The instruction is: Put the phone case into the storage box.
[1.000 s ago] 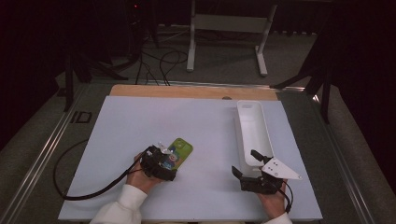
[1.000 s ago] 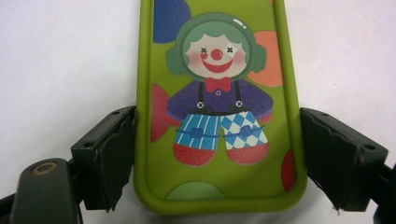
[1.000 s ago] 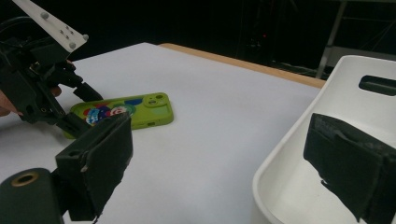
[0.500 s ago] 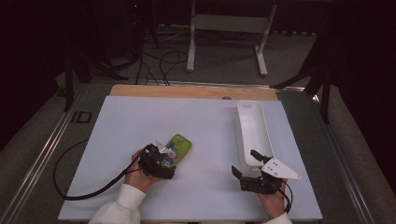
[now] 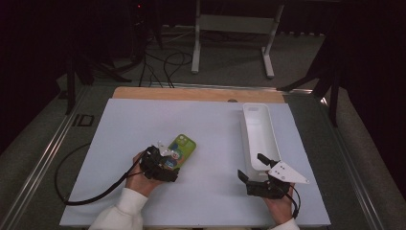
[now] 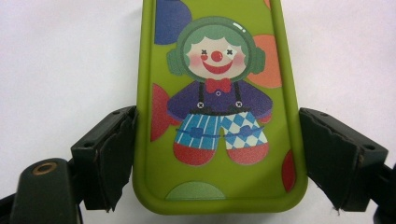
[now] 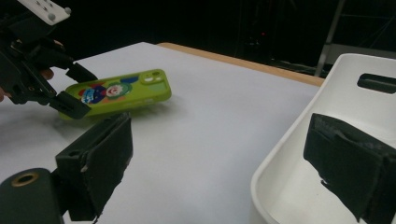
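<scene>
The worktop (image 5: 119,143) is a wide white sheet with a strip of bare wood along its far edge. At its right side lies a long white tray (image 5: 258,125), its length running from near to far, with a handle slot at the far end.

Left of centre is the green phone case (image 5: 179,147), printed with a clown figure. Its long axis runs from the near left to the far right, the camera cut-out corner pointing far right, towards the tray's side of the sheet. In the right gripper view its near end looks lifted slightly off the sheet while the far end rests on it.

The left gripper (image 5: 167,162) has that near end between its jaws, one on each long edge, pressed against the sides.

The right gripper (image 5: 250,167) hovers just beside the tray's near end, jaws spread wide with nothing between them.
</scene>
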